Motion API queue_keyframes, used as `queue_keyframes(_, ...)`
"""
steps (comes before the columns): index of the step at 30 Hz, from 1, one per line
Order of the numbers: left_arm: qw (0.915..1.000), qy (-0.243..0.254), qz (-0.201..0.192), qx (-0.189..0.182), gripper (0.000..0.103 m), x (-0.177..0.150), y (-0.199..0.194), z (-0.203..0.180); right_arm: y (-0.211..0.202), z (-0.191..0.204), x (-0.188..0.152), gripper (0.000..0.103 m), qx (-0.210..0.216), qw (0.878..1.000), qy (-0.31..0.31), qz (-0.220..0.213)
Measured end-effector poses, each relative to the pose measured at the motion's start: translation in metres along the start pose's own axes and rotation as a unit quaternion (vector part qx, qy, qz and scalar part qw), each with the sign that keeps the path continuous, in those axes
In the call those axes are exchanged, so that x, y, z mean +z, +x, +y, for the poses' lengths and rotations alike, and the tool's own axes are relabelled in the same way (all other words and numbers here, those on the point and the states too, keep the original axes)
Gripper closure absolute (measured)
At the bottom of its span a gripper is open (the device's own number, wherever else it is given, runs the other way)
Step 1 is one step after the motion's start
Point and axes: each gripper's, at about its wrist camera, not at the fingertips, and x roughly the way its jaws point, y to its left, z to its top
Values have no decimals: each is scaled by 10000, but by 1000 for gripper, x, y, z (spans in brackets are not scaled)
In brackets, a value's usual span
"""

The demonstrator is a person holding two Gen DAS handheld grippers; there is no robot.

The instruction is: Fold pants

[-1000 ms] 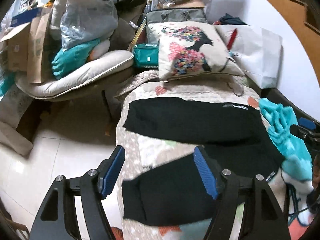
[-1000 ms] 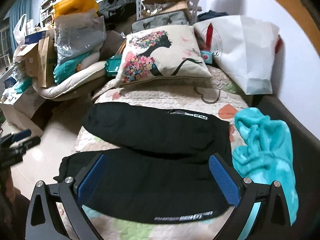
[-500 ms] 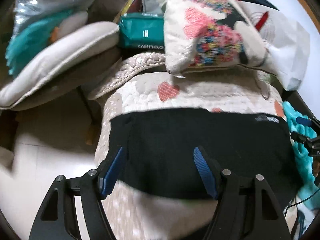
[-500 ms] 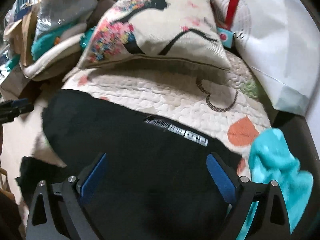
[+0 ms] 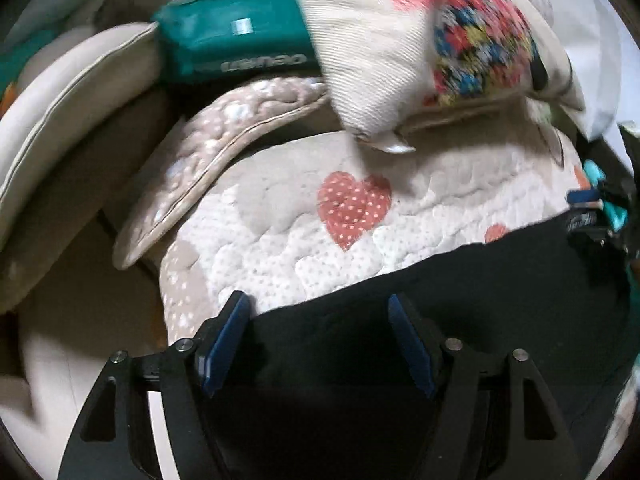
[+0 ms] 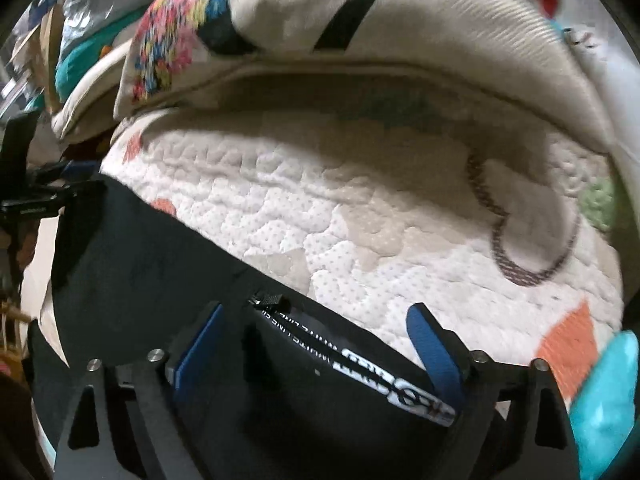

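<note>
Black pants (image 5: 460, 300) lie flat on a quilted cream cover (image 5: 304, 240). In the left wrist view my left gripper (image 5: 316, 304) is open, its blue pads straddling the far edge of one pant leg near its cuff end. In the right wrist view my right gripper (image 6: 316, 316) is open over the same far edge of the pants (image 6: 160, 272), around the zip pull and white lettering on the cloth. The left gripper also shows in the right wrist view (image 6: 40, 196), and the right one in the left wrist view (image 5: 596, 208).
A flowered pillow (image 5: 420, 40) leans at the head of the cover, close beyond the pants. A green bag (image 5: 236, 48) and a beige cushion (image 5: 60, 112) sit to the left. A turquoise cloth (image 6: 604, 392) lies to the right.
Both grippers have moved forward and down over the pants to the far leg's edge. The near leg has dropped out of view. Both stay open.
</note>
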Motion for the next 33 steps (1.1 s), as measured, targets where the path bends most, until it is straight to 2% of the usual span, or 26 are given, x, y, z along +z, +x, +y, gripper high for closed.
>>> queue_keyframes(1, 10000, 82, 6, -34, 22, 0, 2, -3, 6, 1, 0, 13, 8, 9999, -75, 88)
queue_keyframes(3, 9998, 211, 37, 3, 22, 0, 4, -8, 12, 5, 0, 12, -43, 9998, -200, 85)
queue_keyframes(4, 9997, 232, 59, 1, 28, 0, 4, -10, 12, 7, 0, 12, -40, 9997, -215, 68)
queue_keyframes(5, 9996, 247, 78, -70, 47, 0, 1, -12, 11, 9, 0, 16, 14, 9998, -195, 67)
queue_keyframes(6, 9996, 263, 49, -101, 60, -1, -4, -14, 9, 11, 0, 27, 70, 9998, -191, 51)
queue_keyframes(7, 9994, 279, 44, -183, 92, -2, -8, -17, 6, 14, -1, 39, 175, 9996, -195, 45)
queue_keyframes(8, 9992, 261, 89, -303, 97, -3, -13, -19, 4, 16, -2, 60, 260, 9995, -176, 63)
queue_keyframes(9, 9992, 276, 61, -291, 97, -4, -18, -21, 1, 17, -4, 74, 372, 9992, -95, 125)
queue_keyframes(12, 9994, 233, -92, -248, 97, -9, -36, -25, -10, 21, -11, 86, 395, 9992, 7, 84)
queue_keyframes(16, 9990, 145, -356, -209, 97, -14, -71, -31, -39, 36, -20, 88, 242, 9996, 55, -162)
queue_keyframes(22, 9966, 77, -793, -222, 97, -46, -148, -52, -88, 67, -44, 88, 44, 9992, 54, -392)
queue_keyframes(26, 9957, 51, -899, -225, 97, -95, -191, -70, -118, 99, -89, 88, 34, 9995, -83, -296)
queue_keyframes(29, 9966, -10, -783, -266, 97, -139, -212, -88, -128, 118, -128, 88, 19, 9998, -161, -71)
queue_keyframes(31, 9981, -3, -576, -209, 97, -168, -214, -99, -127, 131, -159, 88, 72, 9996, -144, 211)
queue_keyframes(33, 9997, -19, -137, -178, 96, -204, -208, -110, -116, 141, -191, 88, 104, 9975, -131, 690)
